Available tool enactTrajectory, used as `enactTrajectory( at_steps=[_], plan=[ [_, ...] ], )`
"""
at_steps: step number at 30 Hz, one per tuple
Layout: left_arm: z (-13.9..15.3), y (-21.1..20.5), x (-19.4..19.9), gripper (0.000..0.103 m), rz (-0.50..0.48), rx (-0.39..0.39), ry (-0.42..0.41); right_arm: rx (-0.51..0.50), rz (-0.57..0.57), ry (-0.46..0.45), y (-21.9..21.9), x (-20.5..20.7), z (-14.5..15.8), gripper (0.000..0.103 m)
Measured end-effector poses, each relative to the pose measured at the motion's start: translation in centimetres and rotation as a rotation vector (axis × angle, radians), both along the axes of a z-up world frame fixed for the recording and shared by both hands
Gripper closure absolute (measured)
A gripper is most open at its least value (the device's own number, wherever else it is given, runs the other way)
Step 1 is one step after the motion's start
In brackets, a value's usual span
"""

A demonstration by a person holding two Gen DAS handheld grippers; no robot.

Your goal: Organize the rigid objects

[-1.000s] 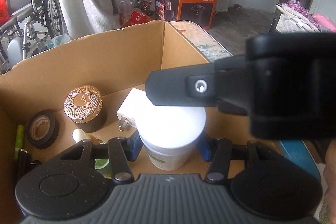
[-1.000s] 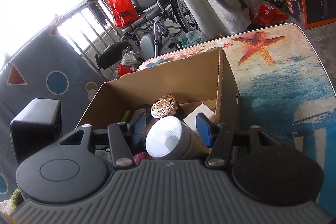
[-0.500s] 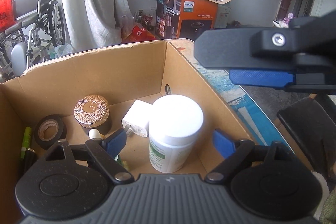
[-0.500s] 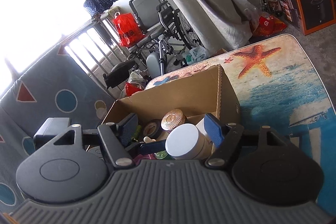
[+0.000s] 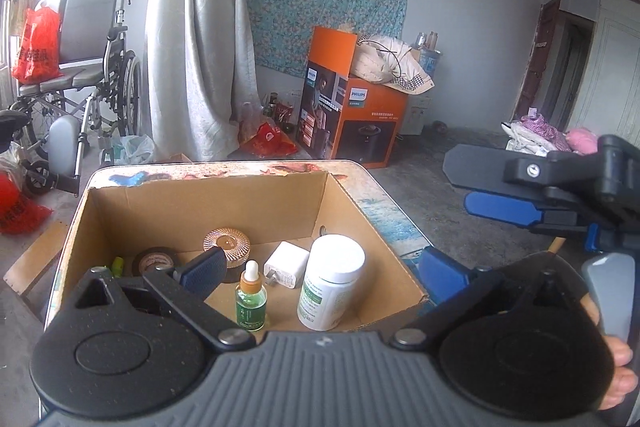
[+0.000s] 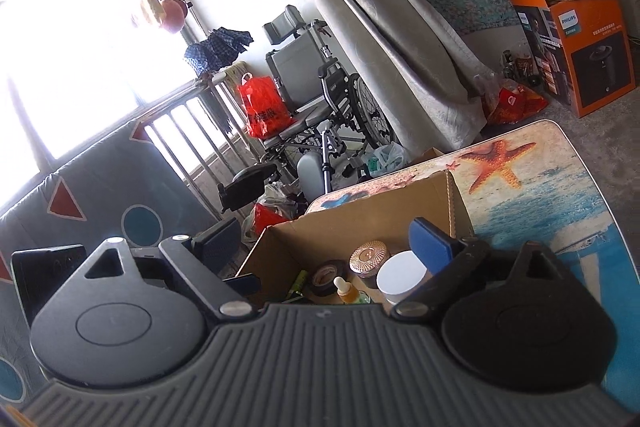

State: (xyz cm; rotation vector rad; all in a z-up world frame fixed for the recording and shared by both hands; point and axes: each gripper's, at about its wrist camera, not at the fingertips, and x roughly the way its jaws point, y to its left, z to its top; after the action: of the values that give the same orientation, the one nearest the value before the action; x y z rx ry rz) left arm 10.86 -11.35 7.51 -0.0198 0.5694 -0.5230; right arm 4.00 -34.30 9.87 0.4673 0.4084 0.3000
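The left claw is spread wide and holds nothing; it hangs just above the near edge of the cardboard box, one blue pad over the box's left half and the other outside its right wall. The right claw is likewise splayed and empty, raised off to the box's right side.

Below the left claw, the white pill bottle stands upright in the near right corner of the box, tucked against the wall where I'd guess it is least likely to tip. Just beside it to the left stands a small green dropper bottle, also upright. Behind them lie a white charger plug, a rose-gold lidded jar and a roll of black tape, with a thin green item at the far left that I cannot make out.

The box sits on a worktop printed with a starfish and sea. From how everything is gathered, the sorting looks well along; both claws seem free for whatever comes next.
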Motion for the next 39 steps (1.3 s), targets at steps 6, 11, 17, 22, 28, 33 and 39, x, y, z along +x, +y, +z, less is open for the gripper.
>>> enactTrajectory(
  at_steps=[6, 11, 17, 22, 28, 33, 39],
  plan=[
    [0.3, 1.4, -1.1, 0.000, 0.222, 0.144, -0.008, -0.067, -0.015, -0.032, 2.7, -2.4, 1.1, 0.002],
    [0.0, 2.9, -1.0, 0.000, 0.335, 0.165, 0.002, -0.120, -0.044, -0.022, 4.8, -3.2, 1.4, 0.001],
    [-0.5, 4.2, -2.0, 0.000, 0.338, 0.205, -0.039, -0.255, -0.129, 0.011, 6.9, -4.0, 0.8, 0.001],
    [-1.6, 4.4, -2.0, 0.000, 0.348, 0.214, -0.012, -0.330, -0.184, 0.085, 8.3, -3.6, -1.2, 0.001],
    [-2.9, 4.5, -1.2, 0.000, 0.347, 0.235, 0.052, -0.398, -0.192, 0.170, 10.6, -1.8, -4.2, 0.001],
    [-3.3, 4.6, -0.9, 0.000, 0.345, 0.224, 0.070, -0.463, -0.197, 0.193, 12.2, -0.3, -5.3, 0.001],
    [-3.4, 4.6, -0.3, 0.000, 0.348, 0.215, 0.097, -0.506, -0.208, 0.217, 12.8, 1.2, -6.1, 0.001]
  ],
)
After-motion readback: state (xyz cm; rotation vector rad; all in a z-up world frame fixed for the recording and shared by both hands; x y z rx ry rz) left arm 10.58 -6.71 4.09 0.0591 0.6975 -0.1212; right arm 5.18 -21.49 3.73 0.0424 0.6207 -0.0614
